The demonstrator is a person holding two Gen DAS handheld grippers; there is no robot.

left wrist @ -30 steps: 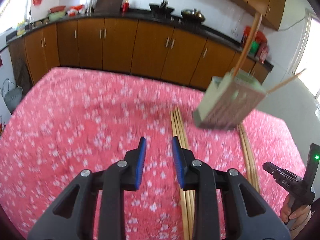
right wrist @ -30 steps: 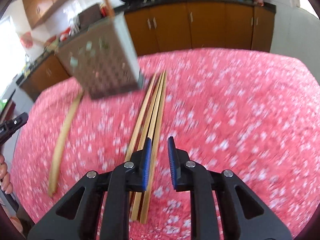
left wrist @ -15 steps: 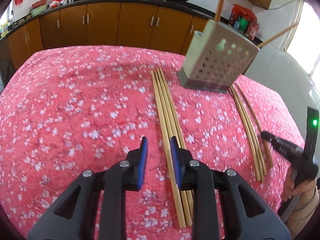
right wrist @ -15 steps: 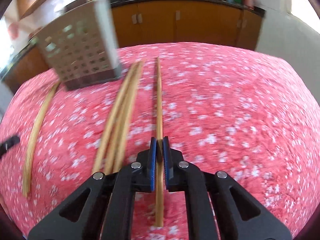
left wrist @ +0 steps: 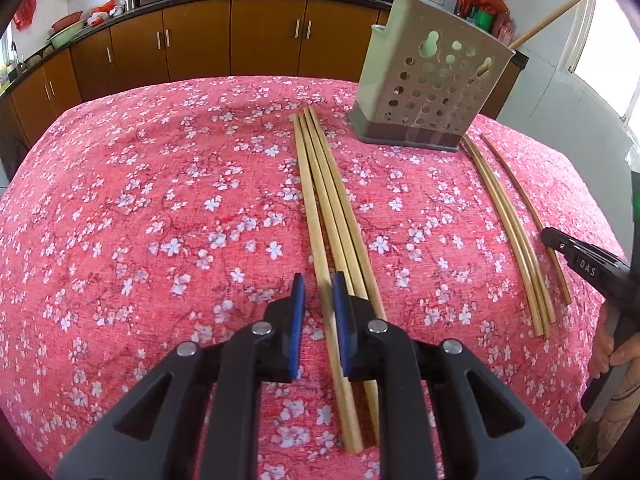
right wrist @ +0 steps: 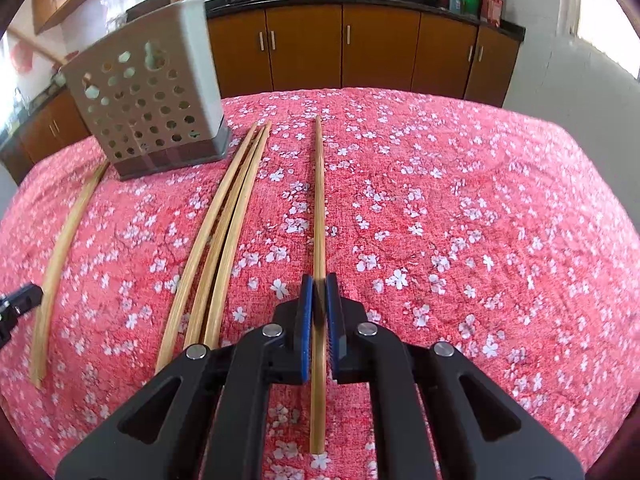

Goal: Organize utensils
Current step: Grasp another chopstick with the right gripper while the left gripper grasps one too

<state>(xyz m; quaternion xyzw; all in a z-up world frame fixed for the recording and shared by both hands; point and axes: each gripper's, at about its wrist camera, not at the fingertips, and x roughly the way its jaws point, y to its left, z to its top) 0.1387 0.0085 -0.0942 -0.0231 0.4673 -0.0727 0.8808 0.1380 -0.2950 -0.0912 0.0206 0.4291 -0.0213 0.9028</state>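
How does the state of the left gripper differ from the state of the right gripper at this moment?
The right gripper is shut on a single chopstick, which lies apart from the others; the left gripper has a gap between its pads, and its jaws are closing around the leftmost chopstick of a group of three, not yet pressing it. Both point down at the pink floral tablecloth, near the perforated utensil holder.
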